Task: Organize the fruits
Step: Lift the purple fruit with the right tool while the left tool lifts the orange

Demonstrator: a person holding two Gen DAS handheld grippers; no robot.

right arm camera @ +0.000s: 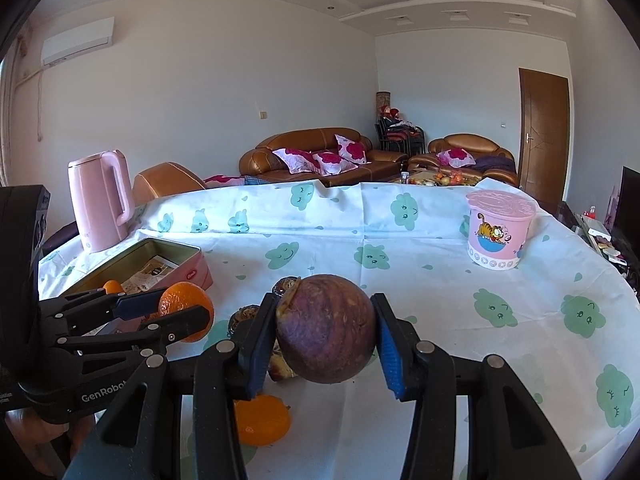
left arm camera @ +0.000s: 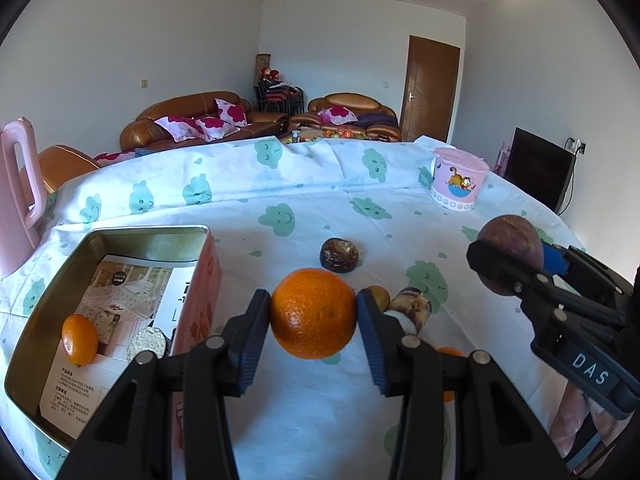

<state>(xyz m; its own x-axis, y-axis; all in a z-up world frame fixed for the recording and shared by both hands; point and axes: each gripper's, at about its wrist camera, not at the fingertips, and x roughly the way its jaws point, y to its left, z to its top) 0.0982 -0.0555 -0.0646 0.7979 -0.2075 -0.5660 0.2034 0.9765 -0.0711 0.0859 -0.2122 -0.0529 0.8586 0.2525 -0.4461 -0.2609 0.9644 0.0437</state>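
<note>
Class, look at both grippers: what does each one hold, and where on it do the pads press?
Left gripper: an orange, clamped at its two sides. Right gripper: a purple fruit, likewise at its sides.

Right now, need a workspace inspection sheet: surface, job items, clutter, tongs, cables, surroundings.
Surface: table under a white cloth with green prints.
Job's things: orange and purple fruit held off the table; open tin holding a small orange; dark fruit and another orange loose on the cloth.
Clutter: pink kettle, pink lidded tub.
Tongs: left tongs shut on orange; right tongs shut on purple fruit.
Cables: one at the wall socket.
Surroundings: sofas, door.
</note>
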